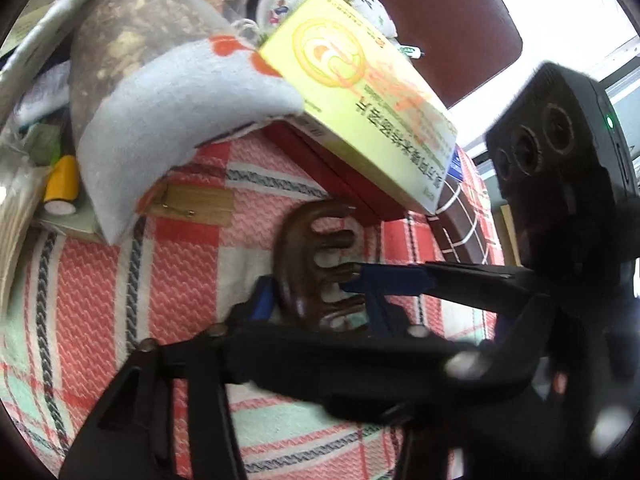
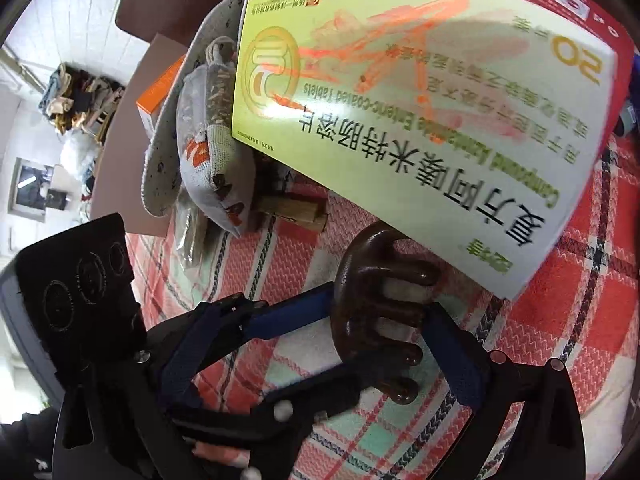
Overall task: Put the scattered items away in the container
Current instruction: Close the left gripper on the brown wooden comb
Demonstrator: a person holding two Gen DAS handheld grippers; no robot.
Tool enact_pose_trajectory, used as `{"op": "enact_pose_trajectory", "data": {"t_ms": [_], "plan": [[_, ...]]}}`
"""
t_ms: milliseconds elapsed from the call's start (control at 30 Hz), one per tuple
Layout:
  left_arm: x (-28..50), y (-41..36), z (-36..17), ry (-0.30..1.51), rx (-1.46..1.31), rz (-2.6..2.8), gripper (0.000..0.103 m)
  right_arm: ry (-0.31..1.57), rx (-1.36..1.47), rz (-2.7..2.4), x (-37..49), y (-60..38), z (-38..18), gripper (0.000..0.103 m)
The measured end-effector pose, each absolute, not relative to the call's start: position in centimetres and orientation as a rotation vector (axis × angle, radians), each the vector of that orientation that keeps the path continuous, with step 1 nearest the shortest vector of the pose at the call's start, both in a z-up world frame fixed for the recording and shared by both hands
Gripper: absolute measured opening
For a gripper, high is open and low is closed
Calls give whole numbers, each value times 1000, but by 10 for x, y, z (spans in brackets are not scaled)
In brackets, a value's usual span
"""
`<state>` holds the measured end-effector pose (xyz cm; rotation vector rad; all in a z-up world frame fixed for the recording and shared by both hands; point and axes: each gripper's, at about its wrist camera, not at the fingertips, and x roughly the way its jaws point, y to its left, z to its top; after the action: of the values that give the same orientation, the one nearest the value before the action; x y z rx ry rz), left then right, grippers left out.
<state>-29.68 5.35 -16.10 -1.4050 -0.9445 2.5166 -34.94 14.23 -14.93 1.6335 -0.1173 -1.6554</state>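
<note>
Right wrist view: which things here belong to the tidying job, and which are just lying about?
Job, likely: wooden comb, yellow tablet box, knitted pouch, wooden clip, orange box.
Lying about: plaid cloth under them, brown tabletop, heaped clutter in the room behind.

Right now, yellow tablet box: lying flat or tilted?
Tilted. The yellow tablet box leans on the red box, its low corner overhanging the wooden comb on the plaid cloth.

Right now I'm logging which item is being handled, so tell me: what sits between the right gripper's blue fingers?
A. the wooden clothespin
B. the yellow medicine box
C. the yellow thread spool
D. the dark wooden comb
D: the right gripper has its blue fingers on either side of the dark wooden comb.
</note>
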Motion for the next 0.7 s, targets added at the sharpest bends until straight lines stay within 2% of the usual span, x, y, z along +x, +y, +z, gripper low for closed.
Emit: {"op": "enact_pose_trajectory", "data": {"t_ms": [33,100,367,433,700], "plan": [[-297,51,-162,-953,-1409,2514,29,-142,1630,-1657,-348,148,-148,87],[-297,46,-164,-987,-1400,2488,30,-164,1628,-1683,-348,157,-145,74],[-294,43,-162,-986,-1396,2423,29,-255,1589,-1740,-343,181,-131,38],[-294,42,-159,-979,-1386,2419,29,-282,1575,-1758,-349,184,-131,26],[-294,43,-151,-856,-1367,2415,29,-285,1564,-1758,-344,186,-122,26]]}}
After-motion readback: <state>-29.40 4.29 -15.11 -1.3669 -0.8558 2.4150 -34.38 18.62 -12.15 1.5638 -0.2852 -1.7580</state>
